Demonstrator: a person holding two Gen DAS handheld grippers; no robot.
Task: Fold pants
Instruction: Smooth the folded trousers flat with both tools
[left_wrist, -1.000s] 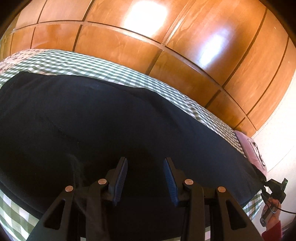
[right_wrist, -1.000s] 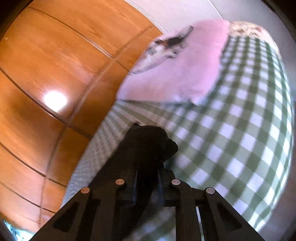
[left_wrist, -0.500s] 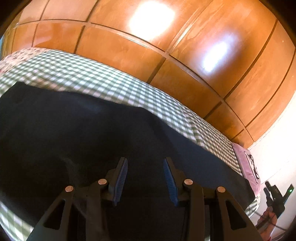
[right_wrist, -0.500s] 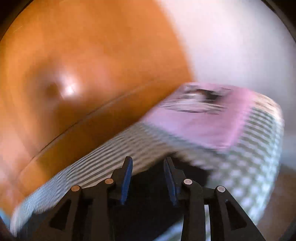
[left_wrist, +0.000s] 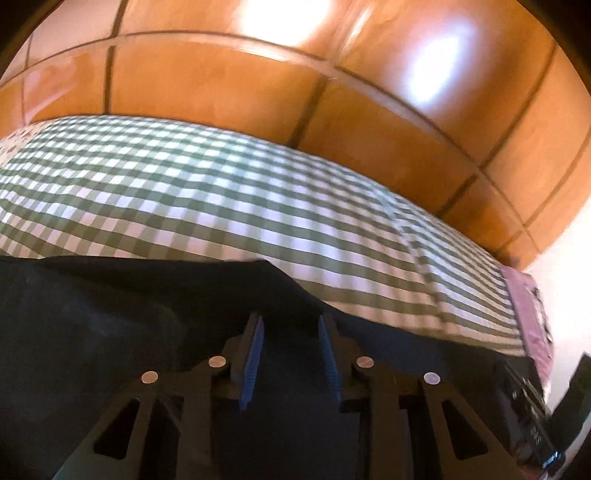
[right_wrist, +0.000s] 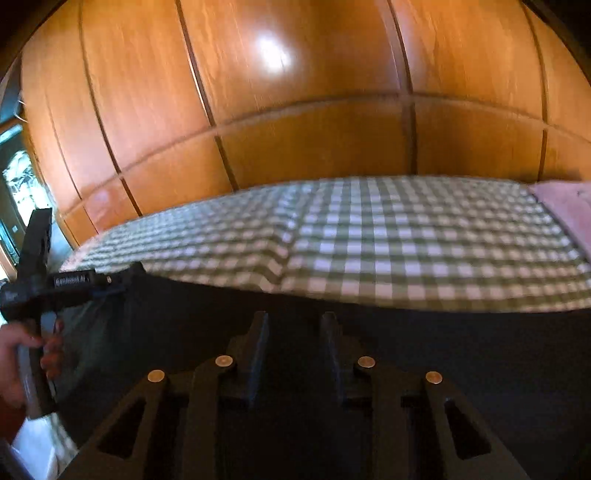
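Dark navy pants (left_wrist: 129, 325) lie spread along the near edge of a bed with a green-and-white checked cover (left_wrist: 221, 206). My left gripper (left_wrist: 291, 321) is open and empty, its blue-padded fingers just above the pants near their far edge. My right gripper (right_wrist: 293, 321) is open and empty above the pants (right_wrist: 443, 350) in the right wrist view. The left gripper also shows at the left of the right wrist view (right_wrist: 110, 284), held by a hand, its tip at the pants' edge.
A glossy wooden wardrobe (left_wrist: 295, 92) stands right behind the bed. A pink pillow (left_wrist: 532, 317) lies at the bed's right end; it also shows in the right wrist view (right_wrist: 565, 206). A window (right_wrist: 18, 184) is at far left.
My right gripper let go of the pants end and opened, then swung left to face the bed. My left gripper pulled back toward the near edge, showing more checked cover.
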